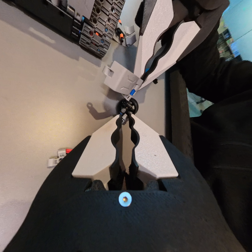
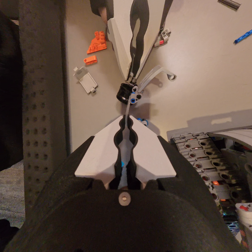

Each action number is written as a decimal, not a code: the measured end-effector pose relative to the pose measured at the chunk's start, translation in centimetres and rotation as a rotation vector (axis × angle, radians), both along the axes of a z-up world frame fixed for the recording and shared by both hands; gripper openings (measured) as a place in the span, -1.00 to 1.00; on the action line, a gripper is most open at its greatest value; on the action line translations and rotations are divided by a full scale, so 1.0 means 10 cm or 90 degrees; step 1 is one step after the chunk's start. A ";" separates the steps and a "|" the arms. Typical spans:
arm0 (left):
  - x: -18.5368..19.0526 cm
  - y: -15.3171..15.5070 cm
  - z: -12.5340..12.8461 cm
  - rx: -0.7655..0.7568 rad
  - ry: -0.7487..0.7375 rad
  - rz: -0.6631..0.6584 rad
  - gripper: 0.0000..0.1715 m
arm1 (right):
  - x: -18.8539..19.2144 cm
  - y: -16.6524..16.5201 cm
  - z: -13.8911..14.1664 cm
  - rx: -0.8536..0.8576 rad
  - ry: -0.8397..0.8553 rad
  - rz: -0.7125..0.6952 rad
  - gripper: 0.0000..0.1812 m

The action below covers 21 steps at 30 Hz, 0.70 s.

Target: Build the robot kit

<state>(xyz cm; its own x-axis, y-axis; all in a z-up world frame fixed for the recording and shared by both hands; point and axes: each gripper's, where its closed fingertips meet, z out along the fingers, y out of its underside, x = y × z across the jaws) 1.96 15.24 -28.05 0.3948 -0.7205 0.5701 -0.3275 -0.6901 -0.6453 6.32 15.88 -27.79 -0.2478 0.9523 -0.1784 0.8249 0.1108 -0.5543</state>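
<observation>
We closed the left gripper (image 1: 124, 117) on the small black plastic wheel assembly (image 1: 127, 107) above the beige tabletop (image 1: 47, 109). We closed the right gripper (image 2: 126, 117) on the thin grey curved plastic panel (image 2: 127, 111) pinned to that assembly, just beyond its tips, near a large grey studded brick model (image 2: 201, 160).

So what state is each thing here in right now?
Left gripper: shut on the small grey-and-black piece beside the black wheel.
Right gripper: shut on the grey panel.
Black wheel: held off the table, joined to the panel.
Flat grey piece: lying loose on the table.
Orange pieces: lying loose.
</observation>
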 end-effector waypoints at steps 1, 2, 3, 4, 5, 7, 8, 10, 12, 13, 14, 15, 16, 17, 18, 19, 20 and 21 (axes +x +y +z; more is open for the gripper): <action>-0.01 0.02 0.01 0.023 0.011 0.000 -0.91 | 0.01 0.00 -0.01 -0.001 -0.002 0.000 -1.00; -0.01 0.02 0.01 0.047 0.033 -0.009 -0.91 | 0.02 0.01 0.00 0.000 -0.002 0.000 -1.00; -0.02 0.01 0.01 0.073 0.063 -0.023 -0.92 | 0.03 0.01 0.02 0.003 0.000 0.000 -1.00; -0.03 0.02 0.02 0.107 0.099 -0.032 -0.91 | 0.02 0.02 0.06 0.007 0.006 -0.001 -1.00; -0.05 0.04 0.04 0.148 0.139 -0.040 -0.92 | 0.02 0.03 0.10 0.010 0.012 -0.004 -1.00; -0.06 0.06 0.07 0.220 0.218 -0.073 -0.92 | 0.02 0.07 0.16 0.016 0.022 -0.010 -1.00; -0.05 0.03 0.07 0.244 0.251 -0.101 -0.91 | 0.02 0.09 0.18 0.019 0.025 -0.015 -1.00; -0.05 0.02 0.05 0.300 0.319 -0.134 -0.92 | 0.02 0.11 0.22 0.024 0.031 -0.020 -1.00; -0.03 0.02 0.05 0.337 0.359 -0.149 -0.92 | 0.03 0.13 0.24 0.026 0.033 -0.025 -1.00; -0.03 0.02 0.05 0.351 0.375 -0.156 -0.92 | 0.04 0.13 0.25 0.026 0.037 -0.026 -1.00; -0.03 0.02 0.03 0.360 0.397 -0.161 -0.92 | 0.04 0.13 0.26 0.023 0.040 -0.027 -1.00; -0.02 0.05 0.02 0.374 0.405 -0.158 -0.92 | 0.04 0.12 0.26 0.022 0.038 -0.026 -1.00; 0.00 0.06 0.02 0.379 0.403 -0.154 -0.92 | 0.04 0.10 0.24 0.022 0.033 -0.023 -1.00; 0.04 0.05 0.03 0.371 0.389 -0.154 -0.92 | 0.04 0.06 0.21 0.016 0.028 -0.019 -1.00; 0.07 0.03 0.03 0.359 0.377 -0.154 -0.92 | 0.04 0.03 0.17 0.011 0.020 -0.014 -1.00; 0.08 0.04 0.03 0.355 0.374 -0.149 -0.92 | 0.04 0.01 0.13 0.011 0.011 -0.014 -1.00; 0.09 0.06 0.03 0.359 0.377 -0.143 -0.92 | 0.04 0.01 0.08 0.013 -0.002 -0.015 -1.00; 0.08 0.08 0.03 0.362 0.384 -0.135 -0.92 | 0.05 0.00 0.04 0.015 -0.014 -0.015 -1.00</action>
<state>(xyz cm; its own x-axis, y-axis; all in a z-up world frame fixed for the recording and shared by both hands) 2.75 16.02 -27.78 0.3394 -0.9261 -0.1647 -0.8117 -0.1999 -0.5488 6.82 15.89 -27.41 -0.2219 0.9617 -0.1611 0.8394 0.1044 -0.5333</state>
